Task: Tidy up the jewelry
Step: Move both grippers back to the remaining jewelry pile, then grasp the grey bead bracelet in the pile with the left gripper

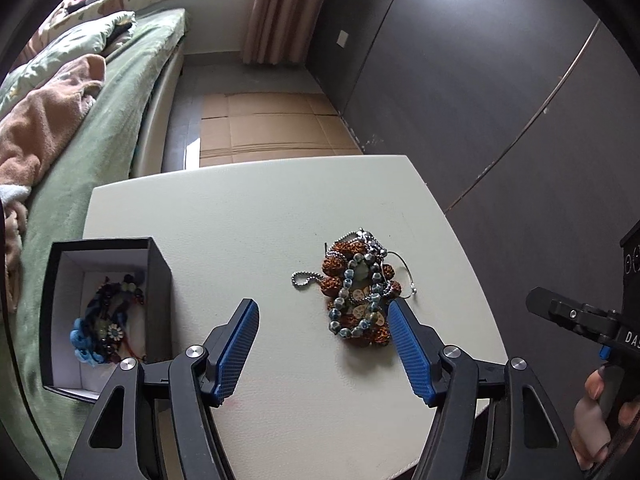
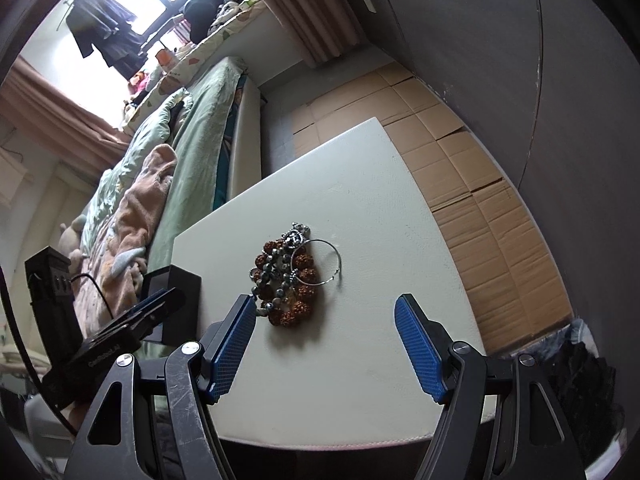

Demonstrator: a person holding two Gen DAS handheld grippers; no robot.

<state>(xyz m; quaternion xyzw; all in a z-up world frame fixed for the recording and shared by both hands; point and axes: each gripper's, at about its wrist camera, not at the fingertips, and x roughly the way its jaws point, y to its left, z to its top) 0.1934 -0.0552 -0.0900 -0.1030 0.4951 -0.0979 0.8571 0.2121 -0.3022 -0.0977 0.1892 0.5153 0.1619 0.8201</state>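
A tangled pile of jewelry [image 1: 358, 290] lies on the white table [image 1: 260, 208]: brown bead bracelets, grey-blue beads, silver chains and a thin silver hoop. It also shows in the right wrist view [image 2: 290, 276]. My left gripper [image 1: 323, 312] is open and empty, its right finger beside the pile's near edge. My right gripper [image 2: 325, 310] is open and empty, just short of the pile. An open black box [image 1: 106, 316] at the table's left edge holds dark beads and a blue piece; it also shows in the right wrist view [image 2: 176, 300].
A bed with green covers [image 1: 100, 128] runs along the table's left side. Flattened cardboard [image 2: 472, 168] covers the floor beyond and right of the table. A dark wardrobe wall [image 1: 500, 80] stands at the right. The right gripper's body [image 1: 580, 320] shows at the right edge.
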